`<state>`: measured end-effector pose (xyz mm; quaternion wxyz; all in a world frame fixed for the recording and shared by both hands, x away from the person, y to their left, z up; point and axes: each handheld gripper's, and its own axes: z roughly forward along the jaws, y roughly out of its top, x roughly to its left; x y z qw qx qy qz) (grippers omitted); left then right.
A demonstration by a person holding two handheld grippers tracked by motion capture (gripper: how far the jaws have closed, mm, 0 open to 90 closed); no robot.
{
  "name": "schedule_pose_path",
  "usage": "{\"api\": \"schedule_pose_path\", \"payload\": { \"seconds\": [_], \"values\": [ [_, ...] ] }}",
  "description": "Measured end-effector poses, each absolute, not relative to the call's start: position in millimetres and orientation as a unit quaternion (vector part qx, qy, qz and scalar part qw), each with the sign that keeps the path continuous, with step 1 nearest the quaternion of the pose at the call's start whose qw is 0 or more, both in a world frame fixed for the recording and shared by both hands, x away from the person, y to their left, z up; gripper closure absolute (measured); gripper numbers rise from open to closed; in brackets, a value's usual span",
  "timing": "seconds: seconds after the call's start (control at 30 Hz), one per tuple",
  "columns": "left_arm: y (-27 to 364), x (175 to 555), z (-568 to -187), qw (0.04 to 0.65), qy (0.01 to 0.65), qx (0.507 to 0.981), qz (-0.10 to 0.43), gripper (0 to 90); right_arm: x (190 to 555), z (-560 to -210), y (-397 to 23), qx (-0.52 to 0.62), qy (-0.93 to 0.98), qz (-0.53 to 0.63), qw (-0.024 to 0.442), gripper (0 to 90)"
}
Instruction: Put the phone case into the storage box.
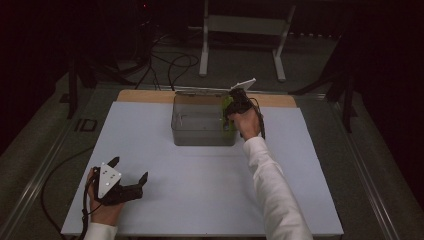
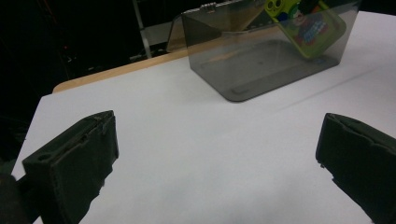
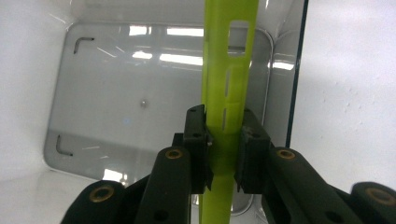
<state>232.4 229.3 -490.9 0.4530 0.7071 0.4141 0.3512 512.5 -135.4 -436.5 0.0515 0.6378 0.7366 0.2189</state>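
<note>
High view, box: a clear plastic box (image 1: 202,125) stood toward the far edge of the white board (image 1: 200,200), its lid tipped open behind it.
High view, right gripper: the right gripper (image 1: 235,107) was over the box's right end, pointing down into it, with something lime green between its jaws.
High view, left gripper: the left gripper (image 1: 131,172) rested well apart from the box, near the board's front left corner, jaws spread and empty.
Left gripper view, case: the box showed beyond the two parted jaws; a flat green case (image 2: 310,25) with a bright printed face leaned inside it against its right wall.
Right gripper view, grip: the jaws were clamped on the thin edges of the case (image 3: 229,93), squeezing it from both sides.
Right gripper view, long axis: the case ran straight on from the fingers toward the box floor (image 3: 140,116), close to the box's right wall.
Judgement, next move: the right hand was the nearer one; the case looked ready to be lowered along its own length and let go.
</note>
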Motion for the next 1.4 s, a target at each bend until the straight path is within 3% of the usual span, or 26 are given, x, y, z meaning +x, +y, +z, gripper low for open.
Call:
{"api": "schedule_pose_path", "payload": {
  "seconds": [0.97, 1.4],
  "values": [
    [228.3, 232.2, -490.8, 0.452, 0.412, 0.709, 0.351, 0.0, 516.6, -438.6, -138.8, 0.659, 0.721, 0.216, 0.020, 77.4],
    [228.9, 232.2, -490.9, 0.453, 0.412, 0.708, 0.351, 0.0, 520.9, -445.7, -133.7, 0.668, 0.711, 0.221, 0.027, 76.7]
  ]
}}
